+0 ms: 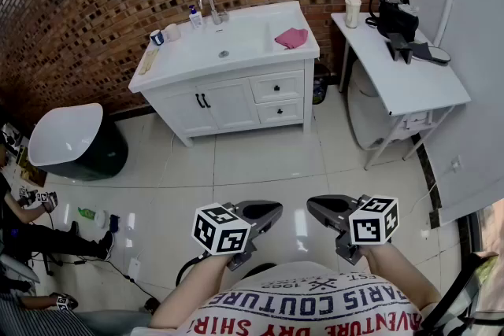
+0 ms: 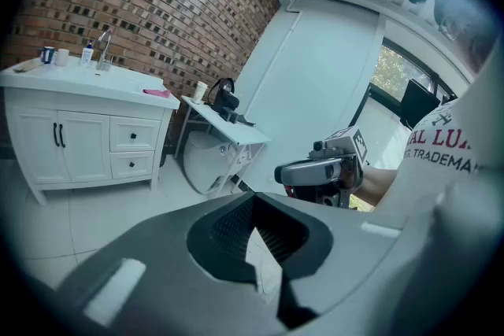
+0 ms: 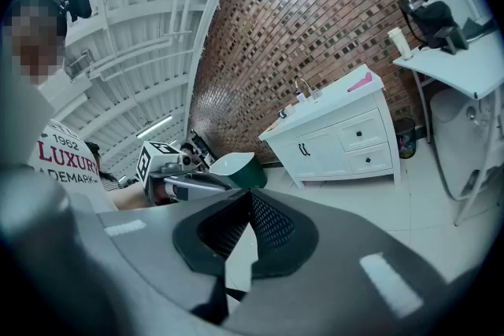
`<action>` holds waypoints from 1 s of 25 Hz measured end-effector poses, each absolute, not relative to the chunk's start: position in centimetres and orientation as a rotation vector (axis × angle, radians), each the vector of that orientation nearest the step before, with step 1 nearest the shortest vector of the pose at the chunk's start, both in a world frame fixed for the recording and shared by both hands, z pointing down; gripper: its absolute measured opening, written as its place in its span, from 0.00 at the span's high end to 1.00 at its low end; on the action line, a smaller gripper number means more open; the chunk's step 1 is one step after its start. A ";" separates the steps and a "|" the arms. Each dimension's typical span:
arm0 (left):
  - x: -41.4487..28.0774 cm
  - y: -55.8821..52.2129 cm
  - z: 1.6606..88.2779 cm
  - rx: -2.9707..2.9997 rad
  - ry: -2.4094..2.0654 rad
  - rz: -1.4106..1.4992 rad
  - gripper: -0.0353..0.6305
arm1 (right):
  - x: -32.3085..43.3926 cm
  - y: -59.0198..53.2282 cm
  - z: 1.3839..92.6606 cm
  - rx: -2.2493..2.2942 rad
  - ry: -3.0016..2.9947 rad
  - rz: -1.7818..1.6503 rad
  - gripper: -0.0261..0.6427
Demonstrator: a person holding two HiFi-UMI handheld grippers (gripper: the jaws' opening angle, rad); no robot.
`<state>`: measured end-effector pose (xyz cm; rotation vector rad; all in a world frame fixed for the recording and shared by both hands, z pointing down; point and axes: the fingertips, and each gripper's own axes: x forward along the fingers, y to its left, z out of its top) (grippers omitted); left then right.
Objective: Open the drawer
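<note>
Probably the drawer [image 1: 290, 84] slides light and rigid; pinch its small dark knob [image 1: 277, 87]. Left gripper [image 1: 272, 210] and right gripper [image 1: 313, 206] are both closed, empty.

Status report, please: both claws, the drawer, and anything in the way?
Left claw shut, empty. Right claw shut, empty. Both drawers of white cabinet closed, well ahead, not reached. Only bare floor tiles between.

We are counting two claws, a left claw [image 1: 270, 209] and a right claw [image 1: 314, 205], and well ahead of them two drawers [image 1: 277, 86] [image 1: 280, 112], two doors [image 1: 186, 109] [image 1: 228, 102], one cloth [image 1: 291, 38].
</note>
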<state>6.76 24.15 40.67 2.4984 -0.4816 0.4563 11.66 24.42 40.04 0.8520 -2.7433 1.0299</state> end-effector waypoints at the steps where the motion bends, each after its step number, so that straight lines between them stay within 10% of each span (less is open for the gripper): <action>1: 6.8 23.8 40.7 2.498 -0.487 0.451 0.98 | 11.7 24.2 40.3 0.844 -2.737 1.040 0.97; 25: -6.5 -10.4 45.2 2.406 -0.478 0.460 0.98 | -0.2 -9.3 45.1 0.930 -2.578 1.144 0.95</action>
